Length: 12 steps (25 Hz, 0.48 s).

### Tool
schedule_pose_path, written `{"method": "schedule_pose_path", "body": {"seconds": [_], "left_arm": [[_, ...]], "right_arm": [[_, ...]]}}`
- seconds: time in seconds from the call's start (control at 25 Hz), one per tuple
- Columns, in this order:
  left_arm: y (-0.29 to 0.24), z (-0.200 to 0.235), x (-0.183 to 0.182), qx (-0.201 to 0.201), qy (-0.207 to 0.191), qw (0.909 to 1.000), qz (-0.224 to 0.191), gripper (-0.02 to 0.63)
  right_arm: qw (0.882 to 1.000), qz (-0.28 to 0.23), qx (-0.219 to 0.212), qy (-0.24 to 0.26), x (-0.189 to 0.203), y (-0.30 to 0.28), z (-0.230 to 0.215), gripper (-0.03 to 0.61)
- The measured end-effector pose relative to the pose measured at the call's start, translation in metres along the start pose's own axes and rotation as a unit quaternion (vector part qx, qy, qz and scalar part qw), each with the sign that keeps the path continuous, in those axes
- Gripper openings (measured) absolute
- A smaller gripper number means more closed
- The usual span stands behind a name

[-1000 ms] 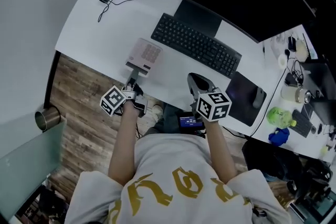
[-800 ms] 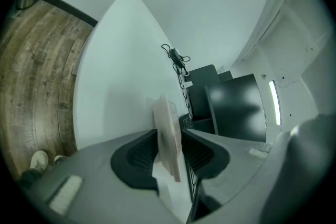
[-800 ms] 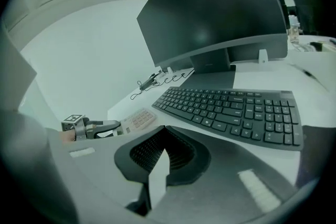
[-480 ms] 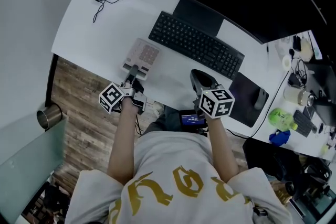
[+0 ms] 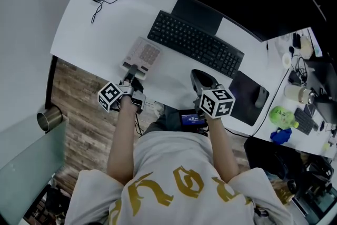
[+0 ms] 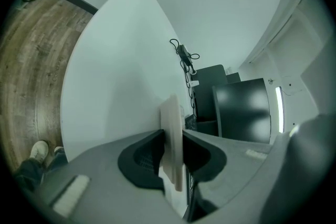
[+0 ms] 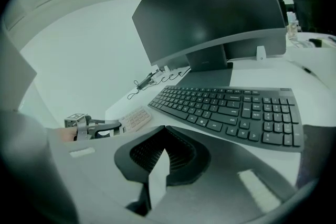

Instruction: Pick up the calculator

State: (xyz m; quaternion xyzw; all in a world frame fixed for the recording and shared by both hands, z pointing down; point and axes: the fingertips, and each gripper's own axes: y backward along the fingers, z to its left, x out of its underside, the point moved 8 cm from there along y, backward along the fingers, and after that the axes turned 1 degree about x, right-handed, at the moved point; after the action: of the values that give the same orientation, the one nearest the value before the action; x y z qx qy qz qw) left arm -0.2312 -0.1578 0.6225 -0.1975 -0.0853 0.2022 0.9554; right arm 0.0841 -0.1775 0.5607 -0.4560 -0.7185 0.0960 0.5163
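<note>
The left tongs point(image 5: 134, 72) have moved forward during the last second. Before, they were a little short of the calculator point(image 5: 144, 54), over the edge of the table point(image 5: 89, 23). Now they are at its near end. In the left gripper view the two jaws are pressed on the calculator's near edge from both sides, and the pale slab point(image 6: 171, 128) stands out straight ahead of the tongs point(image 6: 172, 150). So the left tongs are pinching the calculator.

I judge that the grasp is made and the lifting is the step that remains. In the head view the calculator seems to lie in almost the same place on the table as before, and I cannot tell if it is already raised.

The right tongs point(image 5: 198, 77) have hardly moved. They are pressed together with nothing between them point(image 7: 164, 136), near the table edge. The keyboard point(image 5: 195, 43) is in front of them, and the left tongs are well off to their left.

The hold is only on one end, so the far end may hang down during the lift.
</note>
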Motion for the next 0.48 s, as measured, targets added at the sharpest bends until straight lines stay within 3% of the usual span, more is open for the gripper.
{"method": "schedule_pose_path", "body": {"seconds": [0.48], "left_arm": [[0.013, -0.001, 0.004, 0.012, 0.017, 0.9997, -0.009, 0.077]], "right_arm": [[1.0, -0.021, -0.002, 0.022, -0.009, 0.013, 0.015, 0.026]]}}
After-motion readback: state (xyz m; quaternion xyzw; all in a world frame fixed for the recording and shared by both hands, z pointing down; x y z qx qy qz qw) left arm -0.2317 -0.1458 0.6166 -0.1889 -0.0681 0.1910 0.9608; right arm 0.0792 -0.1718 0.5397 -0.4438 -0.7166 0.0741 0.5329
